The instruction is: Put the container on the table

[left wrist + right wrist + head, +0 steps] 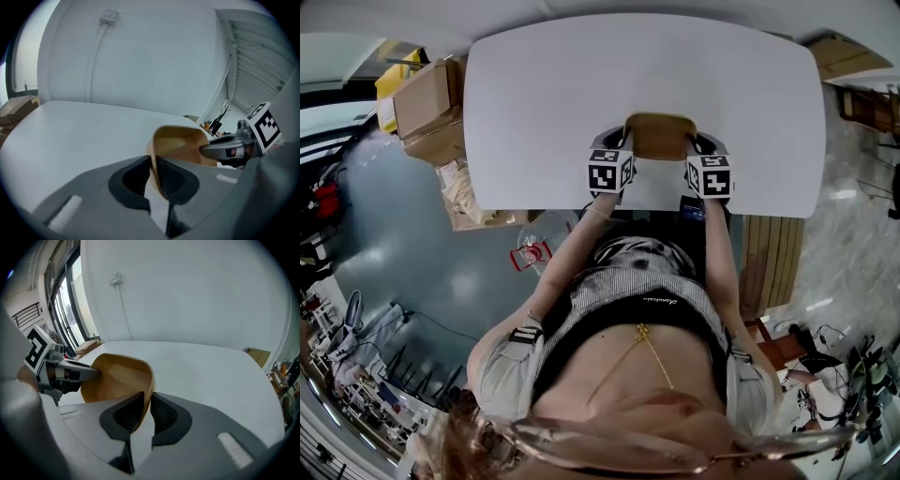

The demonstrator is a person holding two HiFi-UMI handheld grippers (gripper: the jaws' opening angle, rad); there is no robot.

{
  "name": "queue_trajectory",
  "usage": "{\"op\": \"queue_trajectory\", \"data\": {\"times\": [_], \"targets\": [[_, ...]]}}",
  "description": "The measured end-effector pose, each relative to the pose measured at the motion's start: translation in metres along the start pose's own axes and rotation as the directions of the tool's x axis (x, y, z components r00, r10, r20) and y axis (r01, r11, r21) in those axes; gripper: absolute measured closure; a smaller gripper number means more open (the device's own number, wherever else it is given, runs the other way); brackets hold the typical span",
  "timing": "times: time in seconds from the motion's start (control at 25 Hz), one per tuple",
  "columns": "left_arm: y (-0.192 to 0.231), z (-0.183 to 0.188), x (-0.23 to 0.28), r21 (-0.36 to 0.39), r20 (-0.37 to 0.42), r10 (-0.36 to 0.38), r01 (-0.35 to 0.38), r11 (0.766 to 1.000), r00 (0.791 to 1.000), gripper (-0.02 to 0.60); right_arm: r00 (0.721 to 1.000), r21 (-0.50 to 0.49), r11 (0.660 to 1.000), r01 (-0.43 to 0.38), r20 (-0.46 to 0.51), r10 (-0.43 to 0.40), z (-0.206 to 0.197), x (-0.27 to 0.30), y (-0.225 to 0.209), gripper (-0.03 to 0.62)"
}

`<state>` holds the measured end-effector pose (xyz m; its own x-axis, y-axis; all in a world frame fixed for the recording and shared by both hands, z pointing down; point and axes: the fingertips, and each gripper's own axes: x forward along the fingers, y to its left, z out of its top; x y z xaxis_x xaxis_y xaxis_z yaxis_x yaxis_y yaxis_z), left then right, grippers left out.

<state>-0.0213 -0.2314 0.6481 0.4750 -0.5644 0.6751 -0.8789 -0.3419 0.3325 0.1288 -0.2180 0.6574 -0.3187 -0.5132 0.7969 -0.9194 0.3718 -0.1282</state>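
Container underside out of sight

The head view looks steeply down past the person's torso onto the white surface, which fills the upper frame. Each gripper view rides close behind its own jaws, low over that surface, facing a white wall. Both share the container, seen from opposite sides.
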Motion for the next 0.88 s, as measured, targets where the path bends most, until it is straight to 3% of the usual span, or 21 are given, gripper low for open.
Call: {"op": "queue_trajectory", "data": {"times": [0.88], "targets": [[0.022,-0.016,0.037,-0.060,-0.130,0.017,-0.025,0.998,0.991,0.558,0.993,0.016,0.999,-0.034,-0.114,0.035,-0.009,0.044,-0.010,0.523]]}}
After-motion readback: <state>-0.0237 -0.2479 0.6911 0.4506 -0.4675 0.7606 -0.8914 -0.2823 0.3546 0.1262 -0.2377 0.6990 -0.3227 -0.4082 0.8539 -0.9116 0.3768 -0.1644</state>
